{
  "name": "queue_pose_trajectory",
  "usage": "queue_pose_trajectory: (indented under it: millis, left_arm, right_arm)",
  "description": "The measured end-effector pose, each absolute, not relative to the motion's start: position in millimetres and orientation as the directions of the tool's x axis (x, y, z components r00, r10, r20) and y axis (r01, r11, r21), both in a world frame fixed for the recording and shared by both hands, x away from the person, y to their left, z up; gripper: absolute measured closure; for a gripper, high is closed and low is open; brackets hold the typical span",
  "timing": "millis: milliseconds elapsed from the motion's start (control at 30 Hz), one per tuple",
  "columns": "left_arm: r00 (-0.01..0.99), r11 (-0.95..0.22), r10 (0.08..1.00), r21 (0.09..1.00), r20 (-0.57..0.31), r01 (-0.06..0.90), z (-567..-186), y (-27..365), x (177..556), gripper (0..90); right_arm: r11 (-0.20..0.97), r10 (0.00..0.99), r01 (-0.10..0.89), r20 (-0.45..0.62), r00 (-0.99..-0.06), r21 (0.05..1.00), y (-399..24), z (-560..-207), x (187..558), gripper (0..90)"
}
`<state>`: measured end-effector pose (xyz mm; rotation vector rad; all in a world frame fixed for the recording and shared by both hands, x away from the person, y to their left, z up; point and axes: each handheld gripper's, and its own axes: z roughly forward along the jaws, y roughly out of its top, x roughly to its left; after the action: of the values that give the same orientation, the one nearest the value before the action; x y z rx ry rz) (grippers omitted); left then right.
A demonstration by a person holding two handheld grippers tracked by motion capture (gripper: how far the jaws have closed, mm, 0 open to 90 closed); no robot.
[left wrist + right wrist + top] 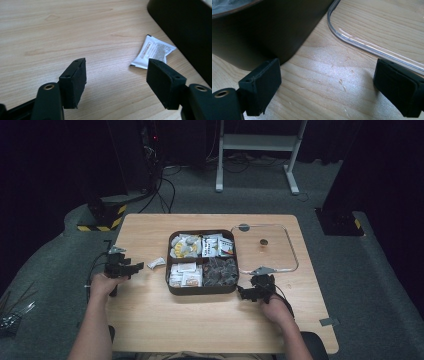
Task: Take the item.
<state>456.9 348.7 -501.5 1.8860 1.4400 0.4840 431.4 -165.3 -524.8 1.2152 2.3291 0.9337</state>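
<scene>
Pale wood-grain table is seen under both grippers, with dark floor and black curtains behind it. From the left gripper outward: its jaws are spread wide and nothing is held between them — bare wood fills the gap. Just beyond the right-hand pad, as the left gripper view has it, a small white printed sachet lies flat on the table, its long axis slanted towards the dark wall of the tray next to it. In the high view the sachet is found between the left gripper and the brown four-compartment snack tray, outside the tray and near its left wall.

The right gripper is likewise held wide open and empty, with the tray corner at one pad and the rim of the clear lid at the other; it sits on the far side of the tray from the sachet. The left gripper is judged plainly the nearer — a short reach forward and slightly right would be needed to straddle the sachet.
</scene>
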Motion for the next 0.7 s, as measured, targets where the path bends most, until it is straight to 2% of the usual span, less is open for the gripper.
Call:
queue_pose_trajectory:
  millis: [500,700]
  left_arm:
    - [0.261,-0.149,0.964,0.689,-0.060,0.710,-516.7,366.0,456.0,30.6]
    - [0.276,-0.163,0.960,0.718,-0.042,0.676,-523.1,369.4,454.2,27.5]
  right_arm:
    - [0.414,0.822,0.590,-0.006,-0.570,0.693,-165.3,-524.8,431.4,7.7]
    - [0.415,0.822,0.590,-0.006,-0.570,0.693,-165.3,-524.8,431.5,7.7]
